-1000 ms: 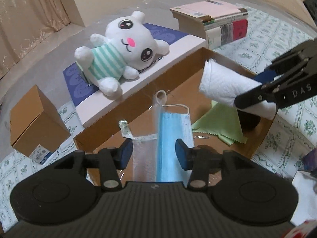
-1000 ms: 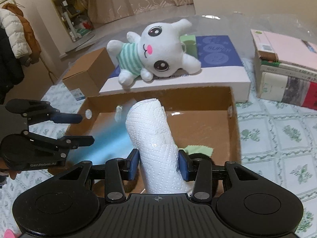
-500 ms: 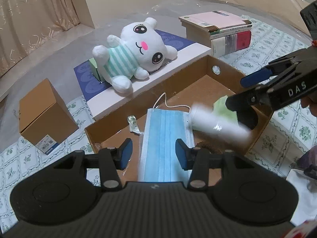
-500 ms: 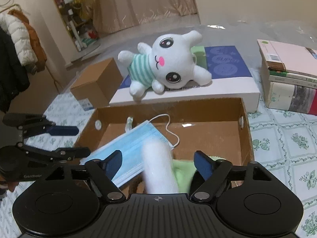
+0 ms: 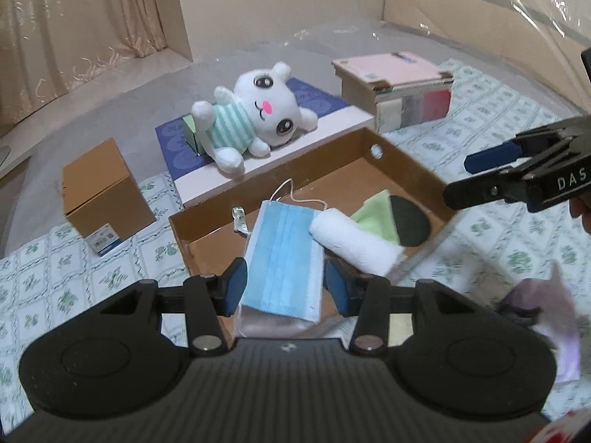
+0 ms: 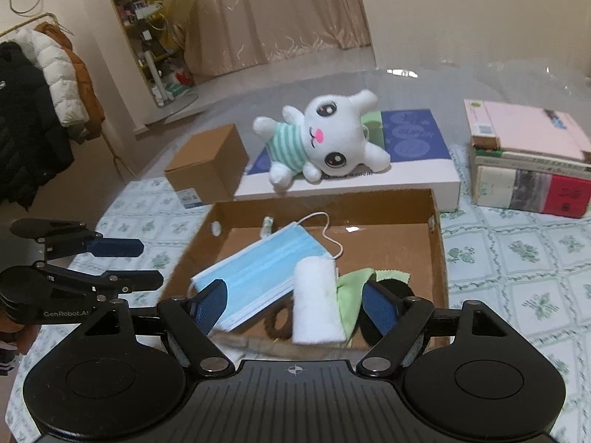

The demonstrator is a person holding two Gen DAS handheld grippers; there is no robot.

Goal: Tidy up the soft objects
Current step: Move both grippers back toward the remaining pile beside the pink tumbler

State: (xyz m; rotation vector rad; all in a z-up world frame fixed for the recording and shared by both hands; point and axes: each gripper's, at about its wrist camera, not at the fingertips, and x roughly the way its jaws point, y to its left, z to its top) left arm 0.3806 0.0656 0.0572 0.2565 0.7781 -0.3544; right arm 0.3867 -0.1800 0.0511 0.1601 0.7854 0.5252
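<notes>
Lying in the box (image 6: pixel 439 243) just ahead of the right gripper (image 6: pixel 295 306), the towel roll (image 6: pixel 317 302) has been released; those jaws now gape empty. Beside it the mask (image 5: pixel 284 254) rests under the left gripper (image 5: pixel 284 284), half-open, gripping nothing. Both placed; the plush (image 6: pixel 325 140) waits beyond.

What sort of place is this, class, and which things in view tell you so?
Most likely a room in a home: jackets hang at one side, long curtains cover the far wall, and a cluttered shelf stands beside them.
</notes>
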